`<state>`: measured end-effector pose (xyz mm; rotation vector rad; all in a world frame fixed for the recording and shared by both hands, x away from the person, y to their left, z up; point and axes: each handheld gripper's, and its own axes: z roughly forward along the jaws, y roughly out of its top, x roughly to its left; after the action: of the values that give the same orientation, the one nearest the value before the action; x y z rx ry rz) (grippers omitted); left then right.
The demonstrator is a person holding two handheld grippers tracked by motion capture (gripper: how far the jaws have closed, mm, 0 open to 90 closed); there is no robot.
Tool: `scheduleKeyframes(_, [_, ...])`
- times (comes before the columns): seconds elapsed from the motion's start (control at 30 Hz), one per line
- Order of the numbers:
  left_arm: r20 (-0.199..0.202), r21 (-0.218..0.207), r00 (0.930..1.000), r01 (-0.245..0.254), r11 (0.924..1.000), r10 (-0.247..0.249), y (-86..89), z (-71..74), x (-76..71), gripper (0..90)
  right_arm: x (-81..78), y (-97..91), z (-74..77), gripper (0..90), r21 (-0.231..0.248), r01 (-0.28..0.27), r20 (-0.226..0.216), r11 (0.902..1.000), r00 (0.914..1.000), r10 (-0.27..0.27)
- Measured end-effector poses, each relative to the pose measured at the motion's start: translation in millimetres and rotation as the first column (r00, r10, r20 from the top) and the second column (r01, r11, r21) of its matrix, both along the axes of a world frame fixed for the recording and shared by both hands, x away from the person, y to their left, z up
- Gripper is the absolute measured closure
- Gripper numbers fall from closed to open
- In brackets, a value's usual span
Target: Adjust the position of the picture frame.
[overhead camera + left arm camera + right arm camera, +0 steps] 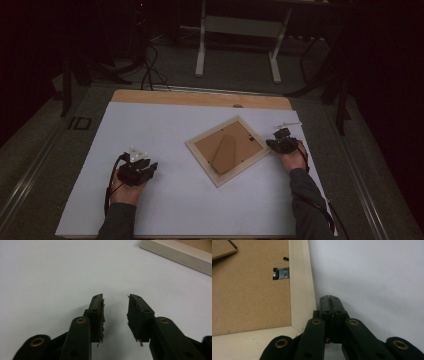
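While the right gripper (331,298) has its two black jaws pressed flat together with nothing between them, its tips sit just beside the right-hand corner of the picture frame (227,149), close against the pale wooden edge; whether they actually touch it cannot be told. In the high view that gripper (278,140) lies at the frame's right corner, held in the person's right hand (295,159). On the other side, the left gripper (115,298) stands partly open, a clear gap between its pads and only bare white tabletop (50,277) showing through; it holds nothing and is well apart from the frame. Lying face down near the middle of the table (165,210), turned at an angle like a diamond, the frame has a light wood border around a brown backing board (249,295), with a folded stand flap (223,154) resting on it and a small metal clip (281,273) at the inner edge.
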<state>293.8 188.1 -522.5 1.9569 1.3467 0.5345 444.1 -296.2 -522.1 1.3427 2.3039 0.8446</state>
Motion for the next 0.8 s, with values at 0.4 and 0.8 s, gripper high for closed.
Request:
scheduleKeyframes(0.4, [-0.011,-0.037,0.9995,0.031,0.9988,-0.031,-8.3,0.3,3.5,73.8,-11.6,6.4,2.1,90.0,-0.017,-0.04,-0.025,0.999,0.9989,0.04])
scheduleKeyframes(0.8, [-0.028,-0.054,0.9973,0.066,0.9964,-0.067,-17.1,-1.3,5.7,79.1,-29.0,1.3,-1.3,90.0,0.06,-0.021,-0.036,0.998,0.9991,0.023])
